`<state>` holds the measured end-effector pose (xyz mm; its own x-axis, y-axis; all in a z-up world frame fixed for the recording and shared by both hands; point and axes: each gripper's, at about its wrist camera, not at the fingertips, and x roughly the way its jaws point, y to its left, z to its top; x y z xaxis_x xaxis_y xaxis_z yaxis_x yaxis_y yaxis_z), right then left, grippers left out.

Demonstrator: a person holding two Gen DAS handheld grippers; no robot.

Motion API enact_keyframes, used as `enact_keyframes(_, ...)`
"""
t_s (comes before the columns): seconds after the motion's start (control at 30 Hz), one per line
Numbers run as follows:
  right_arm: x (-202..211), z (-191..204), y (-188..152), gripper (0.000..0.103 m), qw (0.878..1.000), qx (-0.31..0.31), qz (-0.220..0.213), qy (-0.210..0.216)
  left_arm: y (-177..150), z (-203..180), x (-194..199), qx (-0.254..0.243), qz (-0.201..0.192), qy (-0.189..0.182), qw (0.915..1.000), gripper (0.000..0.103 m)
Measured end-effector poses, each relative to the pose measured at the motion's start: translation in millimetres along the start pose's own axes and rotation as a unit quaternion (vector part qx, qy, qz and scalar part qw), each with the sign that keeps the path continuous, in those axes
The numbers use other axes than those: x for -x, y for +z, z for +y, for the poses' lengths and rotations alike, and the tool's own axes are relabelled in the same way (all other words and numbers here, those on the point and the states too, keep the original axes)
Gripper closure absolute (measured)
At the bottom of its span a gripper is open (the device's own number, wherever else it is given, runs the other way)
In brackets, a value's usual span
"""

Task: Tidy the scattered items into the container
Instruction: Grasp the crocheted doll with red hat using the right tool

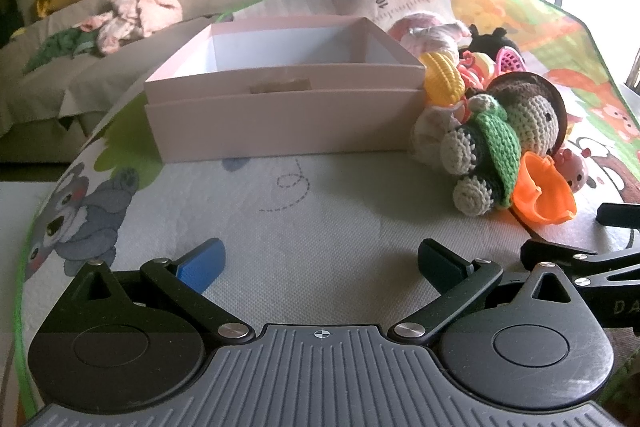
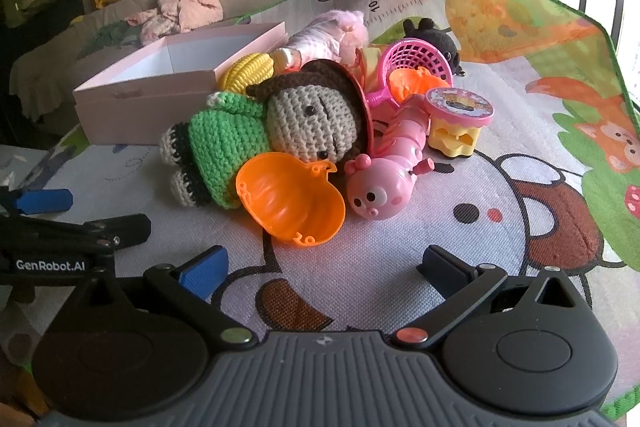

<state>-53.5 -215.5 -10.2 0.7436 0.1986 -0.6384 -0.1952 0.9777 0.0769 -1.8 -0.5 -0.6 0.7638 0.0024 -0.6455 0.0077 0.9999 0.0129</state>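
Left gripper point(image 1: 320, 261): jaws released and spread wide, holding nothing, low over a bare patch of the play mat point(image 1: 304, 211) in front of the box.
Right gripper point(image 2: 322, 265): jaws released just as wide, also with nothing between them, pointed at the toy heap; in the left wrist view its black linkage shows at the right edge.
Orange pumpkin half point(image 2: 290, 199): nearest toy to the right gripper, lying hollow side up on the mat, touching the doll's green dress.
Crochet doll point(image 2: 276, 125): on its side, brown hat, green dress, feet toward the box.
Pink caterpillar toy point(image 2: 386, 181): just beside the pumpkin half, its face end pointing at the gripper.
Yellow stamp toy point(image 2: 458, 125): behind the caterpillar, upright with a pink round top.
Pink basket point(image 2: 416, 61): tilted behind the doll, with a second orange piece point(image 2: 414, 81) at its mouth.
Yellow corn toy point(image 2: 248, 71): between the doll's hat and the box wall.
Pink box point(image 1: 280, 115): the container, open; as far as I can see past its walls, the inside is bare white. It sits on the mat left of the heap.
Black plush point(image 2: 434, 37): at the far side of the heap.
Pink-clothed doll point(image 2: 324, 37): lying behind the corn.
Bed point(image 1: 52, 87): beyond the mat, with crumpled pink clothes on it and soft toys along the ledge.
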Motion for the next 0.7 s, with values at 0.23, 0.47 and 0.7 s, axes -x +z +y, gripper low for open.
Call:
enact_keyframes(0.23,48.2,-40.1,18.7,0.0,0.995,-0.002,-0.092,0.05,13.7,-4.5,25.3,-0.048,-0.042,-0.078,0.9949,0.0)
enact_keyframes(0.47,21.1,-56.2,64.2,0.023,0.991,-0.024,-0.061,0.116,31.2,-61.4,21.8,-0.191,-0.065,-0.132,0.9704,0.0)
enact_keyframes(0.7,-45.6,-36.9,88.8,0.025,0.986,-0.051,0.019,0.158,33.7,-59.3,-2.8,-0.179,-0.051,-0.152,0.9707,0.025)
